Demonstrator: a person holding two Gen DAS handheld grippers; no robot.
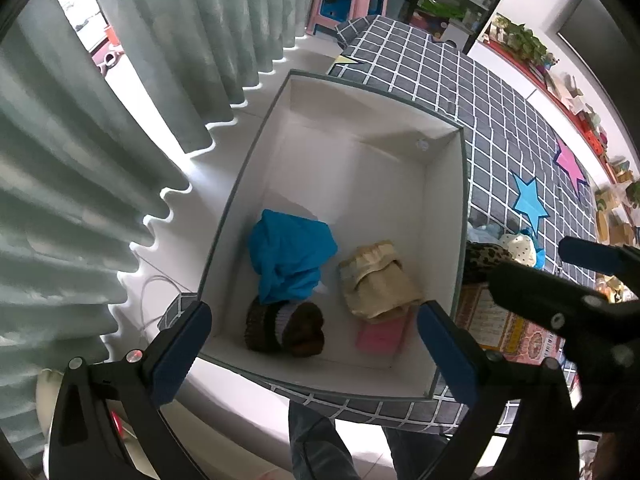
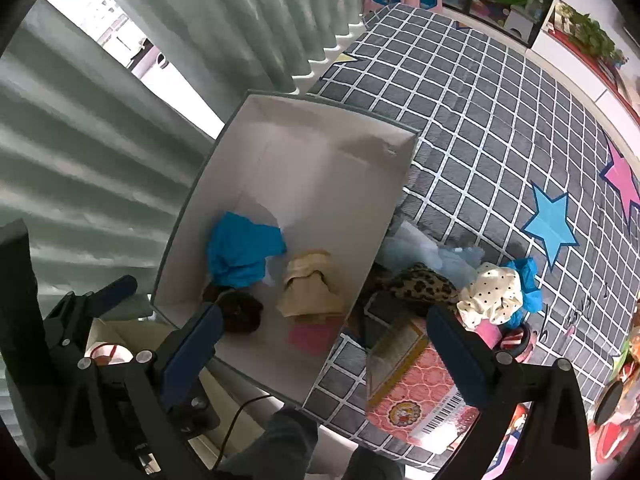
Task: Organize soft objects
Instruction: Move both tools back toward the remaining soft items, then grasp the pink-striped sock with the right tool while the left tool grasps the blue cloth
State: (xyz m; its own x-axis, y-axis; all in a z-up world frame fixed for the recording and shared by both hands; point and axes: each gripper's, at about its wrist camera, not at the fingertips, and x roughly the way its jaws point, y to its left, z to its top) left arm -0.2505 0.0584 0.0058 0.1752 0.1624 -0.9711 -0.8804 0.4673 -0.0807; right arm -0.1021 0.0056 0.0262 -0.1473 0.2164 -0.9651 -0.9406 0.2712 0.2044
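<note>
A white-lined storage box [image 1: 360, 128] [image 2: 320, 152] stands on the checked rug. In it lie a blue cloth [image 1: 288, 256] [image 2: 240, 252], a beige garment [image 1: 376, 280] [image 2: 312, 288], a brown knit hat [image 1: 284, 328] [image 2: 240, 314] and a pink item [image 1: 380, 336] [image 2: 312, 338]. My left gripper [image 1: 314, 352] hovers open over the box's near end, nothing between its pads. My right gripper [image 2: 328, 356] is open too, straddling the box's right wall. Right of the box is a pile: leopard-print cloth [image 2: 424, 284], cream dotted cloth [image 2: 496, 294], pale blue fabric [image 2: 440, 256].
Grey-green curtains [image 1: 120, 160] hang left of the box. A pink patterned carton [image 2: 420, 384] lies on the rug [image 2: 480, 120] by the pile. A pink stool [image 1: 348, 0] and shelves stand far back. A person's legs [image 1: 320, 440] are at the near edge.
</note>
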